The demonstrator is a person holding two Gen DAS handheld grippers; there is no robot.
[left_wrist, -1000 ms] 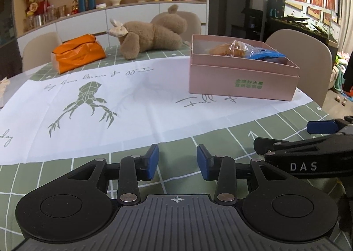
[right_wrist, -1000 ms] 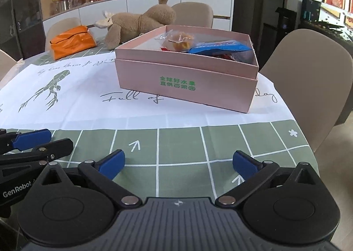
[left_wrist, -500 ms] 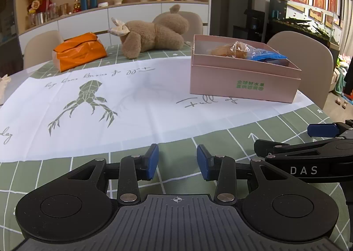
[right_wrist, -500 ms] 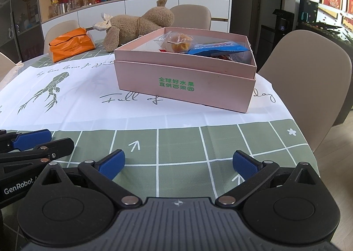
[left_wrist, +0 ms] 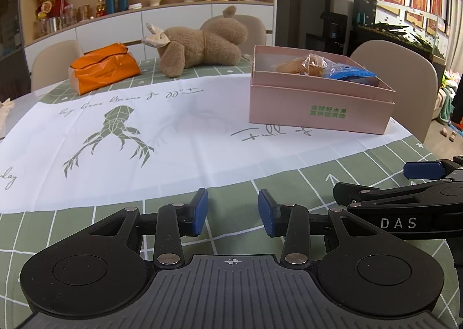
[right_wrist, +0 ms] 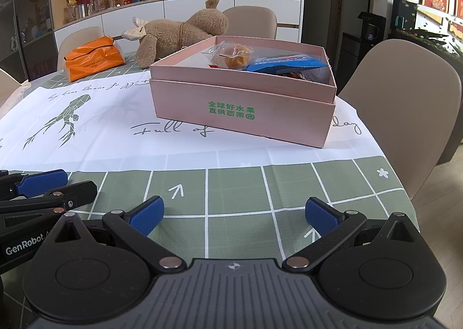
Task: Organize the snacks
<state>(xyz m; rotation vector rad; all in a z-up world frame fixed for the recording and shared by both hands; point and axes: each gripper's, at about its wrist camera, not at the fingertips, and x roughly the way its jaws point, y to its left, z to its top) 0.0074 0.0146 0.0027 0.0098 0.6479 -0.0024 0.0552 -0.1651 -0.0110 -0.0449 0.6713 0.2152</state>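
A pink cardboard box [left_wrist: 318,107] [right_wrist: 243,117] stands on the white middle of the tablecloth. Inside it lie a wrapped golden pastry [right_wrist: 235,57] [left_wrist: 303,66] and a blue snack packet [right_wrist: 285,64] [left_wrist: 351,73]; more wrappers show dimly behind them. My left gripper [left_wrist: 233,213] hovers over the green checked cloth near the table's front, open about halfway, nothing between its blue pads. My right gripper [right_wrist: 234,213] sits beside it to the right, open wide and empty. Both are well short of the box. Each gripper shows at the edge of the other's view.
A brown plush toy [left_wrist: 199,41] [right_wrist: 179,32] and an orange pouch [left_wrist: 104,67] [right_wrist: 92,57] lie at the table's far side. Beige chairs [right_wrist: 405,103] stand around the table. The table's right edge [right_wrist: 396,181] is close to my right gripper. A shelf with ornaments lines the back wall.
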